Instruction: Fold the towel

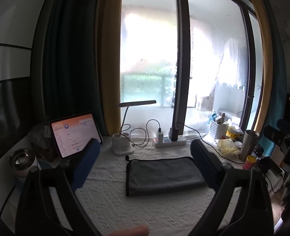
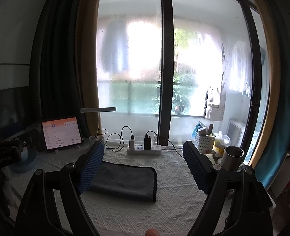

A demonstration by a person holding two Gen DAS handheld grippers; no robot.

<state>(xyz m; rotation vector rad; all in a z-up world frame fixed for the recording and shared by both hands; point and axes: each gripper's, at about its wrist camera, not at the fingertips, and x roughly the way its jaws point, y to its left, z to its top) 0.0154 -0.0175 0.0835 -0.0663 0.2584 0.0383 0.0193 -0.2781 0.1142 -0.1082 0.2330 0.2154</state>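
A dark grey towel [image 1: 162, 174] lies folded into a flat rectangle on the white textured tablecloth [image 1: 113, 206]. It also shows in the right wrist view [image 2: 125, 179]. My left gripper [image 1: 145, 163] is open and empty, held above and in front of the towel, with its right finger over the towel's right edge. My right gripper [image 2: 143, 169] is open and empty, held above the towel, with its left finger over the towel's left part. Part of the other gripper shows at the right edge of the left wrist view [image 1: 282, 135] and at the left edge of the right wrist view [image 2: 5, 155].
Along the back by the window stand a lit tablet [image 1: 75, 133], a desk lamp [image 1: 123, 145], a power strip with chargers and cables [image 1: 170, 140], a white basket [image 1: 218, 129] and a metal cup [image 1: 248, 144]. A round metal object [image 1: 22, 161] sits left.
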